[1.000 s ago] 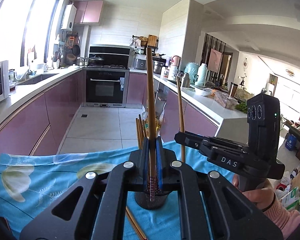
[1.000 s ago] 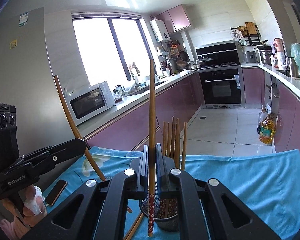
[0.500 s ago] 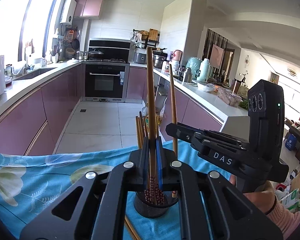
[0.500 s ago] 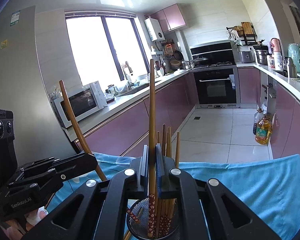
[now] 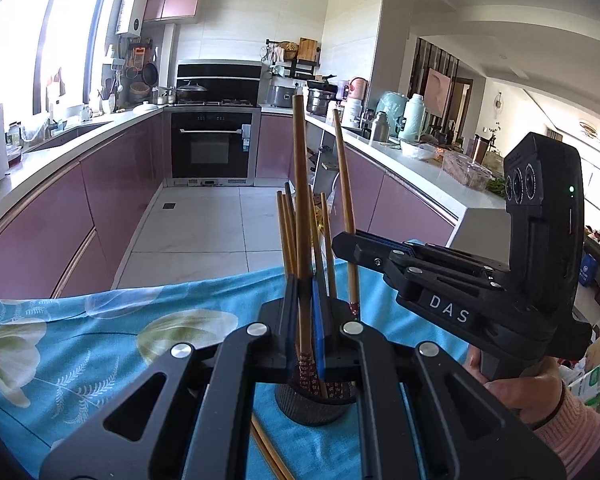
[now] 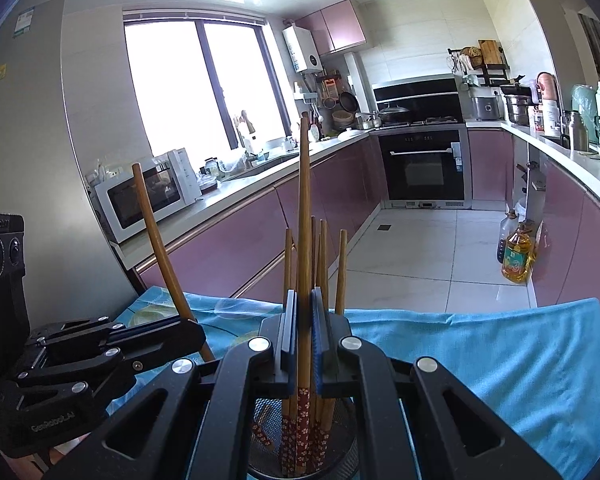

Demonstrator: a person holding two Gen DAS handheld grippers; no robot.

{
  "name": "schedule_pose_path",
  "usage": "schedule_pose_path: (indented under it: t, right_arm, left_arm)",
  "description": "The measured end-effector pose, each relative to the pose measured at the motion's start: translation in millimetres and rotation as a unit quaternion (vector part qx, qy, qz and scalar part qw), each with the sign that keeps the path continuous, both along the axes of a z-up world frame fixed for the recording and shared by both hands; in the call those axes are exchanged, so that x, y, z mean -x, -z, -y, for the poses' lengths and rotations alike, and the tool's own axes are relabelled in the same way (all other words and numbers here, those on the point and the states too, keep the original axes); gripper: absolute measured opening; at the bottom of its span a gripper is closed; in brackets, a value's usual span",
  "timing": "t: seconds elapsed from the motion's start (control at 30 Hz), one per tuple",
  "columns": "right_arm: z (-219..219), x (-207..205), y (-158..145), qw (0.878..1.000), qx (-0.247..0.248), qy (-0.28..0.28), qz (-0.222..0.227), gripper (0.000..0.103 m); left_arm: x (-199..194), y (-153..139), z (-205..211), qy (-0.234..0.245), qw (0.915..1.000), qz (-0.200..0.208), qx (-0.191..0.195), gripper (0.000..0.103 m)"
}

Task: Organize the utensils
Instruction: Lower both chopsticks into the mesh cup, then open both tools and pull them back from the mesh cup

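A black mesh utensil cup (image 5: 312, 404) stands on the blue floral cloth (image 5: 80, 344) and holds several wooden chopsticks (image 5: 286, 236). My left gripper (image 5: 305, 320) is shut on one upright chopstick (image 5: 300, 184), whose patterned end dips into the cup. My right gripper (image 6: 304, 340) is shut on another upright chopstick (image 6: 305, 208), its red patterned end inside the cup (image 6: 340, 464). The right gripper also shows in the left wrist view (image 5: 356, 248), the left gripper in the right wrist view (image 6: 192, 332). Both hover just above the cup.
A loose chopstick (image 5: 268, 452) lies on the cloth beside the cup. Beyond the table edge are the kitchen floor, pink cabinets, a microwave (image 6: 140, 196) and an oil bottle (image 6: 518, 256).
Both grippers have come lower and closer over the cup. The held chopsticks' patterned ends have gone down into the cup among the others.
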State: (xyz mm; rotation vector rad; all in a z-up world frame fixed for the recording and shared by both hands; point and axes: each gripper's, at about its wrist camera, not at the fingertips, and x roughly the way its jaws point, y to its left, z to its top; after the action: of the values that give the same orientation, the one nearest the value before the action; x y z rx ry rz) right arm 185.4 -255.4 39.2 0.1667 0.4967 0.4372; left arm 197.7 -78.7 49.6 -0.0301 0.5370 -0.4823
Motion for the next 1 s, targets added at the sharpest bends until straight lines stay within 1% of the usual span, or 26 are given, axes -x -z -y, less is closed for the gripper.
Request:
schedule_pose_path:
  t: [0.3,0.63,0.73,1.0]
  right_arm:
    - [-0.4,-3.4,14.2,1.000,0.008,0.000,-0.018,0.006]
    - [-1.6,-4.2,28.6,0.999,0.017,-0.001,-0.044,0.006]
    - [-1.2,-4.4,33.1,0.998,0.019,0.001,-0.052,0.008]
    - [3.6,-0.3,37.7,0.998,0.011,0.005,-0.062,0.010]
  left_arm:
    - [-2.1,17.7,-5.9,-0.005,0.9998,-0.012,-0.015,0.008]
    - [-5.8,35.6,-2.4,0.004,0.9987,-0.035,-0.037,0.008]
    - [-9.5,39.0,-1.6,0.006,0.9983,-0.044,-0.037,0.008]
    - [-11.5,44.1,0.5,0.004,0.9982,-0.049,-0.034,0.008]
